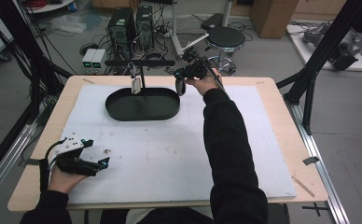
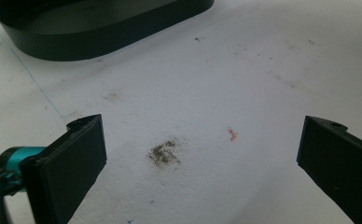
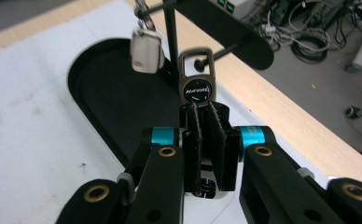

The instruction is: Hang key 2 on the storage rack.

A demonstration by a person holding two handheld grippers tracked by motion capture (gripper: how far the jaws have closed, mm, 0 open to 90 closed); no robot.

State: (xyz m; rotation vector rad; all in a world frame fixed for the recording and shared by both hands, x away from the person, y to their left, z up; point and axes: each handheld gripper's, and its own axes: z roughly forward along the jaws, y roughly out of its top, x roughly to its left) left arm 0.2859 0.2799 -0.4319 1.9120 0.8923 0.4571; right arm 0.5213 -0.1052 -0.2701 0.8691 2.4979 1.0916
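I judge the work to be hanging key fobs on the small black stand [image 1: 139, 63] that rises from the oval black tray [image 1: 142, 105] at the far side of the table [image 1: 272, 121]. One white fob [image 3: 146, 49] already hangs from the crossbar of the stand, above the tray. My right tool [image 3: 206, 140] is closed tightly on a second fob [image 3: 197, 77], a black one with a metal loop on top; in the right gripper view its loop points up, close beside the post and just under the bar, but I cannot tell if it touches anything yet. So one piece seems done, and the second is carried to the stand and not yet hooked; what is left is to bring the loop over a hook or the bar end and let go. My left tool [image 1: 83, 161] rests near the left front corner of the table, its jaws wide apart with nothing between them, over a grey smudge [image 2: 164, 154] and a small red mark [image 2: 232, 134]. The table is light wood covered by a white foam sheet [image 1: 170, 154] with some dirt. Behind it I see a grey floor, two computer towers [image 1: 132, 23], many cables, a round stool [image 1: 225, 38] and black frame bars.
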